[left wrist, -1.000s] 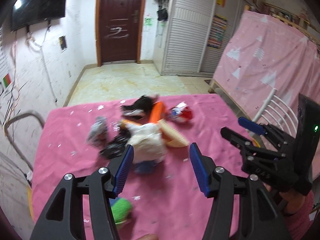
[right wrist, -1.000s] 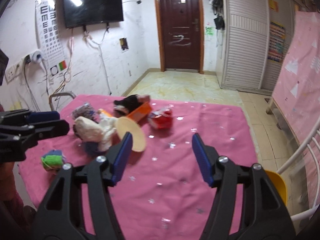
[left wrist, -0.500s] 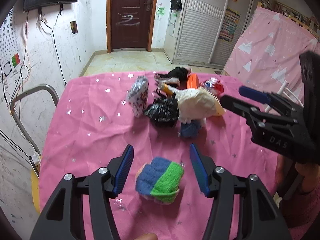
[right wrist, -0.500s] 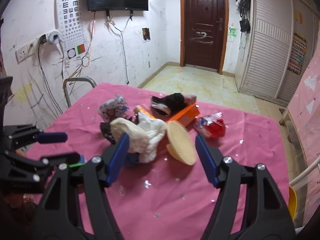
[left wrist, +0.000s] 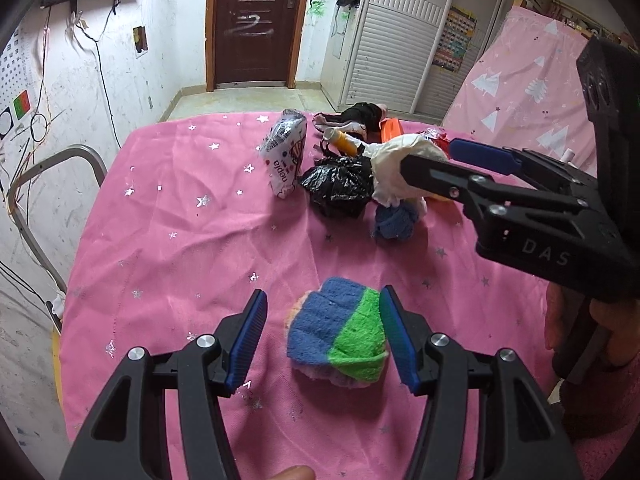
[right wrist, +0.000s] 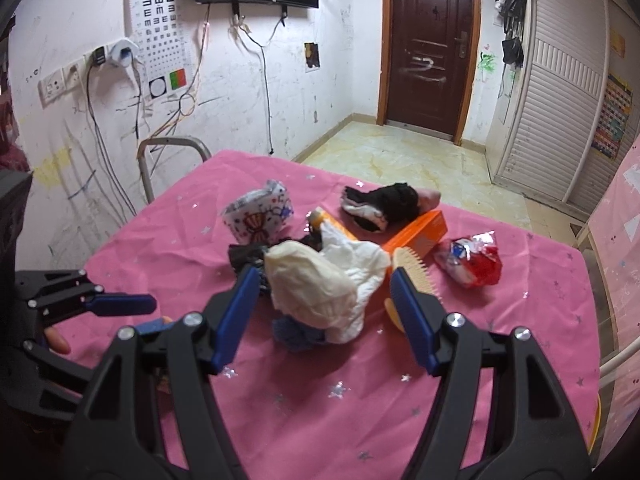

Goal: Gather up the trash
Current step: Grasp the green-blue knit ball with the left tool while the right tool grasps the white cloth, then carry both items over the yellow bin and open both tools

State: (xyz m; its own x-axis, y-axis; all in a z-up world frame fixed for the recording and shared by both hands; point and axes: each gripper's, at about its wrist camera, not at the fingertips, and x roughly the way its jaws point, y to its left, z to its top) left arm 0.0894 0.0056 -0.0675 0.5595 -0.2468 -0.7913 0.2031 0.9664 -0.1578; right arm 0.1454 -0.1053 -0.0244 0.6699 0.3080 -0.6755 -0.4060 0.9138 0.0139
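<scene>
Sponge [left wrist: 338,330], blue and green, fuzzy, between parted left gripper [left wrist: 322,334] fingers [left wrist: 248,334].

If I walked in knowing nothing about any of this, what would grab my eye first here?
Probably the bright blue-and-green cloth bundle, lying on the pink star-speckled tablecloth between the open blue pads of the left gripper. Next, the heap of trash farther back: a crumpled white wad framed by the right gripper, with a black plastic bag and a red wrapper beside it.
</scene>
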